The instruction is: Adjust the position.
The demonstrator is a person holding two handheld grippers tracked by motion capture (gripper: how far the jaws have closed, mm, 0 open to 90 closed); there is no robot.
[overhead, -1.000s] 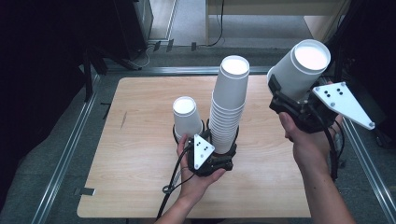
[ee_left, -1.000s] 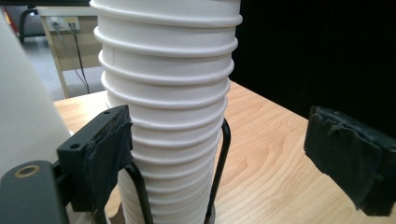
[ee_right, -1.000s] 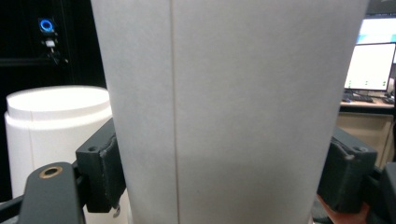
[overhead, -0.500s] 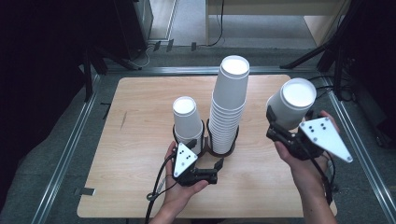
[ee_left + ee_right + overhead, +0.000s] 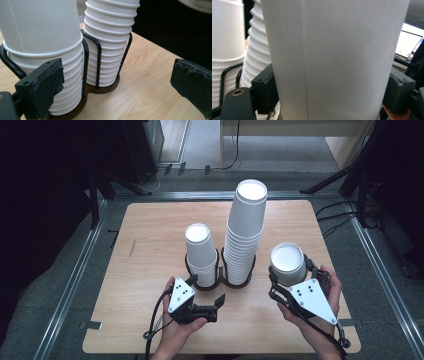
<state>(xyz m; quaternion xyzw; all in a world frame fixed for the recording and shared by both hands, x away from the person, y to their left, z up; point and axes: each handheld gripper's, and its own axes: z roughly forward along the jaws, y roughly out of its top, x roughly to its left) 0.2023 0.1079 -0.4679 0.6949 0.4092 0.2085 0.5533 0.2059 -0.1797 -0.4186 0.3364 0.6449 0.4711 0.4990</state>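
A black wire holder [image 5: 235,282] on the wooden table [image 5: 150,245] carries a short stack of white paper cups [image 5: 201,252] and a tall stack [image 5: 246,235]. My left gripper [image 5: 217,307] lies low in front of the holder. Its jaws have just been opening and stand wide with nothing between them. In the left gripper view both stacks [image 5: 42,37] [image 5: 110,37] rise behind the left gripper [image 5: 120,85]. My right gripper [image 5: 292,277] is shut on a single white cup [image 5: 287,261], upright, right of the tall stack. Its jaws have just eased open slightly, pads still against the cup [image 5: 332,50].
Bare wood lies left of the holder and along the front edge. A metal rail [image 5: 80,285] frames the table. Dark equipment and cables [image 5: 345,215] stand beyond the far and right edges.
My right hand has come down with the cup from high at the right to beside the tall stack. The left gripper has drawn back from the holder toward the front edge, with jaws wider.
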